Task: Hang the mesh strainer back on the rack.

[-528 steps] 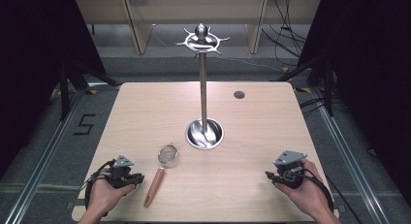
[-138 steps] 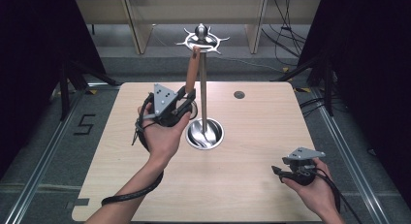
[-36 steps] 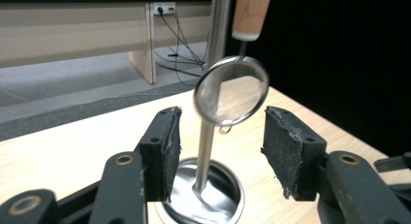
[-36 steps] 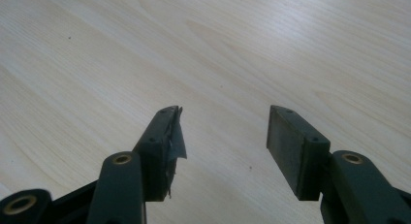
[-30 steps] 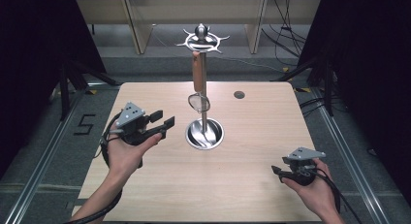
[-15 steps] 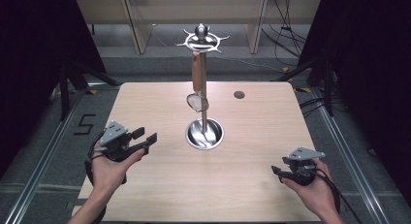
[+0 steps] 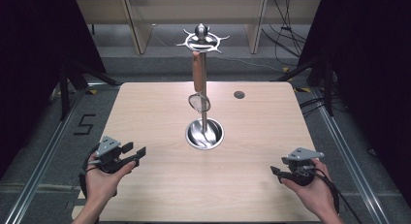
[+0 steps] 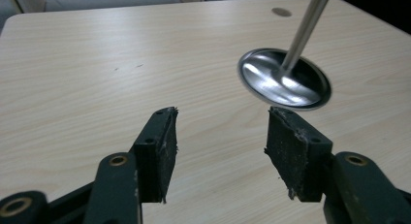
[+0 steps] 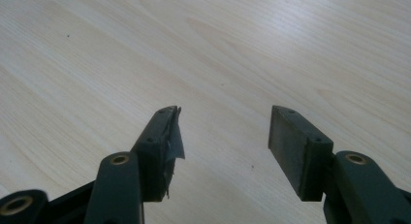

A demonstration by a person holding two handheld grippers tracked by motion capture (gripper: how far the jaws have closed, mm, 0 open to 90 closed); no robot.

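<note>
- Strainer hangs from the stand, wooden handle up.
- Left gripper rests low near the table edge, jaws apart, empty.
- Right gripper likewise spread, holding nothing.

Pale wooden surface, light grain, square-cornered; a small dark round spot is set near its far right edge. Grey floor is seen around it, marked "5" at the left. Wooden shelving and black cables are seen beyond
</note>
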